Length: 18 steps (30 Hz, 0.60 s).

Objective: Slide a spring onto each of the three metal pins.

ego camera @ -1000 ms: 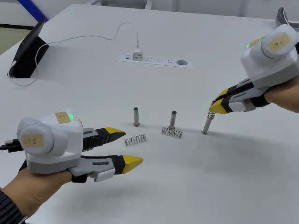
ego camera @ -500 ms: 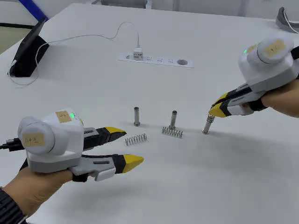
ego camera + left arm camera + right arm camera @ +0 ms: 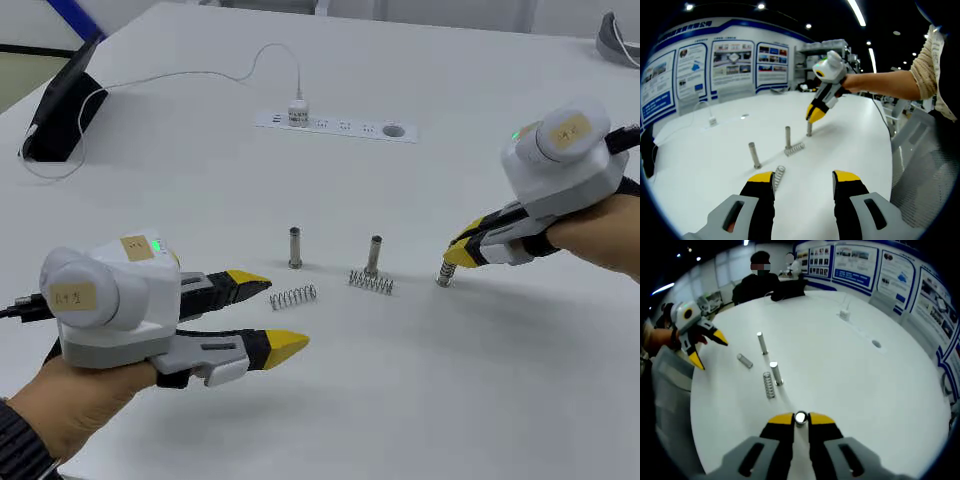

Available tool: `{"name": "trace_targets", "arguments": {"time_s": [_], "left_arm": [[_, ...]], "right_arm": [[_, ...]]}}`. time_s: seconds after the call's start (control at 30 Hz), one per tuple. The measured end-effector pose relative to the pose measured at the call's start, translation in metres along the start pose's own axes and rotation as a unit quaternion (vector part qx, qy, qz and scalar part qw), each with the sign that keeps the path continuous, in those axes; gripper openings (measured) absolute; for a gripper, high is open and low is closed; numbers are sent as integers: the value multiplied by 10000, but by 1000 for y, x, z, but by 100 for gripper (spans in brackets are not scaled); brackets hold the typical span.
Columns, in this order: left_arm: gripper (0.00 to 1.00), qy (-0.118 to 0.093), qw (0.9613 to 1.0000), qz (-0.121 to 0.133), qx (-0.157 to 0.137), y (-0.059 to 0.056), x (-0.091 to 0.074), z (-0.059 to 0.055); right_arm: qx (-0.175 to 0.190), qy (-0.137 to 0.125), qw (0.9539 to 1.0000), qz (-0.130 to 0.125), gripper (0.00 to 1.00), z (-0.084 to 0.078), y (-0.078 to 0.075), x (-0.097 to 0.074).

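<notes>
1. Your right gripper has its fingers clenched on the spring that sits over the right-hand pin, whose top shows between the yellow tips
2. Your left gripper has its fingers released and wide apart, with a loose spring lying on the counter just beside the farther finger
3. Another loose spring lies at the foot of the bare middle pin; the left-hand pin stands upright and bare nearby

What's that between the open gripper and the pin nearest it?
A loose spring lies flat between the left gripper and that pin, seen in the head view.
</notes>
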<state>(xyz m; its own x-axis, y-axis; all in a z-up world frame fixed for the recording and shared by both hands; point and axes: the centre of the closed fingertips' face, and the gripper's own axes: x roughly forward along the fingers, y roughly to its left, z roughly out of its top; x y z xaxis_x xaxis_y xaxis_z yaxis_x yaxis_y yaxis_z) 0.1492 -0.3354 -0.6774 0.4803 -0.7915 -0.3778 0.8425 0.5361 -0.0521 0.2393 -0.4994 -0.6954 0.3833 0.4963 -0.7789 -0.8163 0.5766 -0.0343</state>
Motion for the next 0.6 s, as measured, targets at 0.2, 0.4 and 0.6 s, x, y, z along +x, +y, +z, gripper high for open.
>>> {"name": "trace_targets", "arguments": {"time_s": [0.2, 0.4, 0.6], "left_arm": [[47, -22, 10000, 0, -26, -1, 0, -1], [47, -31, 10000, 2, -45, -1, -2, -2], [47, -41, 10000, -2, -46, 0, -3, -2]], "right_arm": [[8, 48, 10000, -14, 12, -5, 1, 4], [-22, 58, 10000, -27, 12, -5, 1, 6], [-117, 52, 9999, -84, 17, -5, 1, 4]]}}
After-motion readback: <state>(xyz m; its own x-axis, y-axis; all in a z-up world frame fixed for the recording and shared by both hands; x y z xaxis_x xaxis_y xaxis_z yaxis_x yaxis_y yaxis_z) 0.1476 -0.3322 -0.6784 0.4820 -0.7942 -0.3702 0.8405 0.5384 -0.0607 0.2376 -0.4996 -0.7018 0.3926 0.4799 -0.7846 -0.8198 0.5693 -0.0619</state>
